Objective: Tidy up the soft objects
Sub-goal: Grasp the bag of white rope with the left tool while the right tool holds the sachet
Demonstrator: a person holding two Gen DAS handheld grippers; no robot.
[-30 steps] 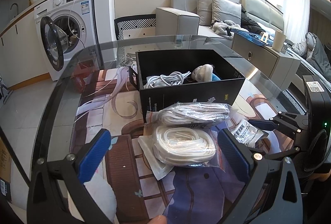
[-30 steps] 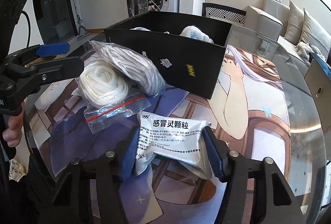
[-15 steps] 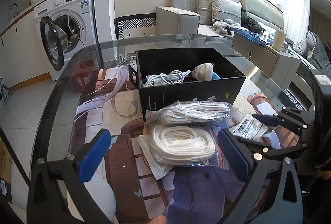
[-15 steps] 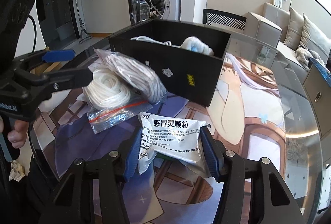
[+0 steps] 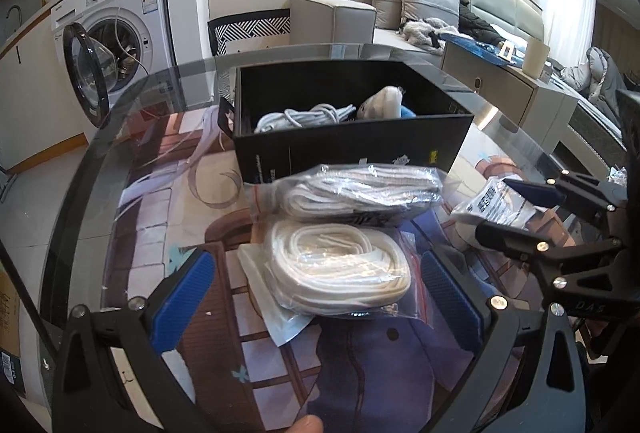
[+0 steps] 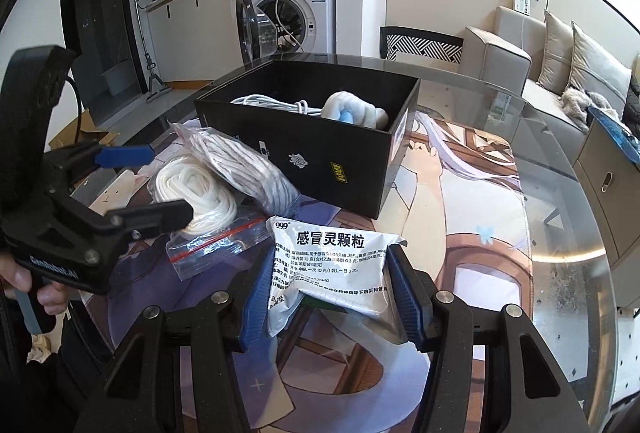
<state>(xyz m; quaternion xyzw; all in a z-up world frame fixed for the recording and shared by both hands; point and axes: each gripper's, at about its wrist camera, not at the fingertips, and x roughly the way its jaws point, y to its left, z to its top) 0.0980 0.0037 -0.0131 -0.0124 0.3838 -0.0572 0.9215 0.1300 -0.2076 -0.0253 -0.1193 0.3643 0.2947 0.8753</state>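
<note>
My right gripper (image 6: 332,293) is shut on a white medicine sachet (image 6: 332,265) and holds it above the table; it also shows in the left wrist view (image 5: 494,203). My left gripper (image 5: 316,293) is open, its blue pads on either side of a bagged white cord coil (image 5: 340,267). A second bag of grey-white cord (image 5: 360,193) leans against the black box (image 5: 352,149). The box holds a white cable (image 5: 304,115) and a white-and-blue soft item (image 5: 386,103). In the right wrist view the coil (image 6: 196,189), second bag (image 6: 248,169) and box (image 6: 320,165) lie ahead.
The round glass table (image 6: 560,233) lies over a printed mat. A washing machine (image 5: 116,45) with its door open stands at the back left. A sofa (image 5: 420,9) and a low cabinet (image 5: 508,89) stand at the back right.
My right gripper has lifted the sachet and moved it a little toward the box. My left gripper has stayed open around the cord coil.
</note>
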